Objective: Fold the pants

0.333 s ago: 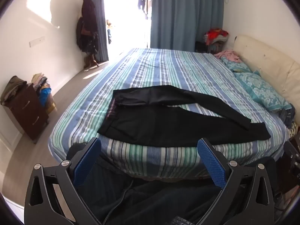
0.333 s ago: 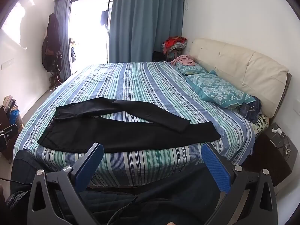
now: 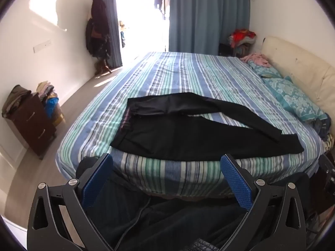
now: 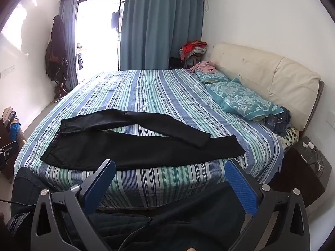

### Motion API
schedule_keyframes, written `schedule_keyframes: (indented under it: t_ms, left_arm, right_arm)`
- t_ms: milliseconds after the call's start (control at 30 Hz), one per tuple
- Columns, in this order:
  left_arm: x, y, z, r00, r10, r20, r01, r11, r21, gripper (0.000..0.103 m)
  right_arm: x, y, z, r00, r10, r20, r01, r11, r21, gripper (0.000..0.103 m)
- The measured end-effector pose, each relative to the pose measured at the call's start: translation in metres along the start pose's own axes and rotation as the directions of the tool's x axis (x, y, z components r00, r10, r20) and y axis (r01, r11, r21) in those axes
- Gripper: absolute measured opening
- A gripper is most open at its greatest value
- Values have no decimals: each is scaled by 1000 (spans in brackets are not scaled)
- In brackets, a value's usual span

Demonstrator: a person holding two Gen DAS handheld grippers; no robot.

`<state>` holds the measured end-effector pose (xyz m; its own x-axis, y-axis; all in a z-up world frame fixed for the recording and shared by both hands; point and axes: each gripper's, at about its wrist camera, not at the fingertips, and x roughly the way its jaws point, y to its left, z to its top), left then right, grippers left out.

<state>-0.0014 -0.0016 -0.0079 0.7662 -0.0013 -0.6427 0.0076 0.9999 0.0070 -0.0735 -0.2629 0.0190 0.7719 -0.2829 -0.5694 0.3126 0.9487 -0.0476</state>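
Black pants (image 3: 188, 138); blue-green-white striped bedsheet (image 3: 188, 73); teal floral pillow (image 4: 242, 102).

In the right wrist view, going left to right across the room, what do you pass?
Hanging coats → bright doorway → blue curtain → red clothes pile → cream headboard.
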Motion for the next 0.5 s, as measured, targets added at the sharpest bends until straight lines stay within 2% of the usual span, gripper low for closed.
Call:
schedule_keyframes:
  t_ms: [500]
  left_arm:
    - [-6, -3, 1, 1000, 6, 22, -7, 1000, 21, 102]
  right_arm:
    - [1, 1, 2, 1000, 3, -8, -3, 1000, -17, 103]
